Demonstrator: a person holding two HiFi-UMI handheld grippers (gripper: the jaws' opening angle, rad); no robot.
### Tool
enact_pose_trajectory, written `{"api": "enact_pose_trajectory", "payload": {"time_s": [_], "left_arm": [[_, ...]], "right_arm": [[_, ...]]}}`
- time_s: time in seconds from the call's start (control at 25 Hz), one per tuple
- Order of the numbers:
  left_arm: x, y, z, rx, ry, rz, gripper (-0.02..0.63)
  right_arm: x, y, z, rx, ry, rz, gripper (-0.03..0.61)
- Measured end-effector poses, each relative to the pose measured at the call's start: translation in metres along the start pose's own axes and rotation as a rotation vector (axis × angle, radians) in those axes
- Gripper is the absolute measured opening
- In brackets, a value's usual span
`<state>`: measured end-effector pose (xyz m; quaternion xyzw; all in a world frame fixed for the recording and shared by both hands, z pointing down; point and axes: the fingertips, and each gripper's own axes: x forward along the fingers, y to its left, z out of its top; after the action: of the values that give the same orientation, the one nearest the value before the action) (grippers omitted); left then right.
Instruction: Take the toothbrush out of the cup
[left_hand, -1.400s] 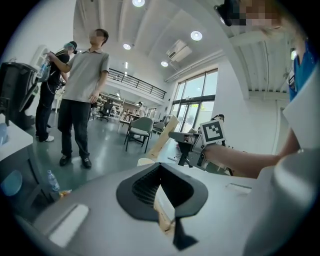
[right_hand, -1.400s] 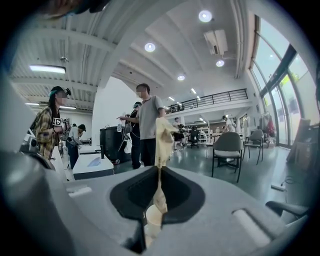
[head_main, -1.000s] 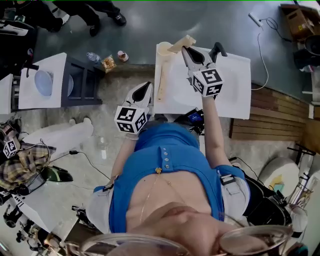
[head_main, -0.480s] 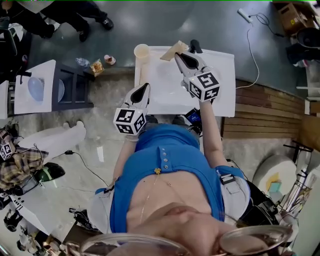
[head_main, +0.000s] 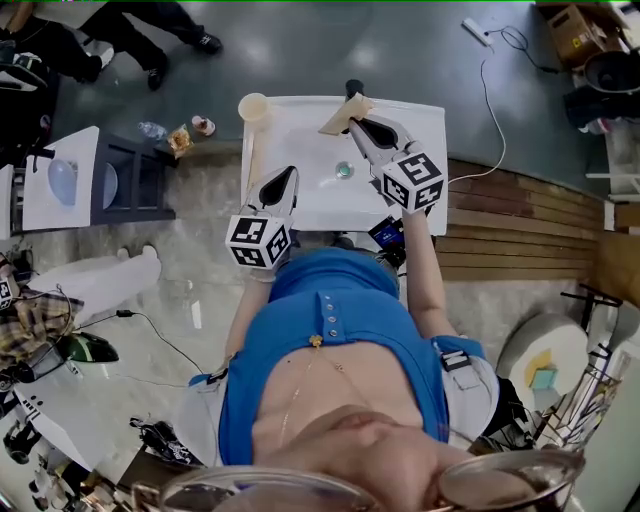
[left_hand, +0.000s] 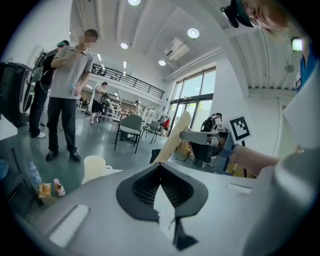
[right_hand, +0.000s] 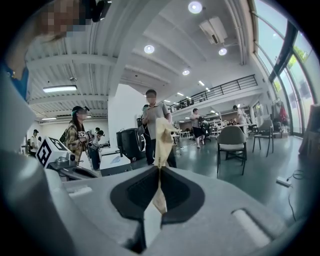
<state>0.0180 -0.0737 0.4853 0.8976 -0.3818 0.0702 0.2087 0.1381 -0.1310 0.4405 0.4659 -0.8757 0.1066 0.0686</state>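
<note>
Right arm's reaching out over the white table (head_main: 310, 150). The right gripper (head_main: 353, 122) is clamped on the cream toothbrush (head_main: 338, 115), held in the air right of the cup (head_main: 253, 106) at the far-left corner. The left gripper (head_main: 291, 173) sits nearer, pinched closed and empty.

A small round greenish item (head_main: 344, 170) lies on the white surface (head_main: 300, 205) between the left claw (head_main: 292, 172) and right claw (head_main: 354, 122); a small bottle (head_main: 203, 125) stands on the floor, well left of both.
</note>
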Motion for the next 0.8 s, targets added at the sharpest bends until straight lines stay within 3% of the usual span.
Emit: {"api": "enact_pose_trajectory", "payload": {"time_s": [0.36, 0.8], "left_arm": [[0.033, -0.043, -0.008, 0.007, 0.018, -0.029, 0.001], [0.062, -0.081, -0.026, 0.015, 0.07, -0.078, 0.002]], "right_arm": [[-0.051, -0.04, -0.019, 0.012, 0.042, -0.026, 0.015], [-0.113, -0.112, -0.069, 0.096, 0.146, -0.194, 0.015]]}}
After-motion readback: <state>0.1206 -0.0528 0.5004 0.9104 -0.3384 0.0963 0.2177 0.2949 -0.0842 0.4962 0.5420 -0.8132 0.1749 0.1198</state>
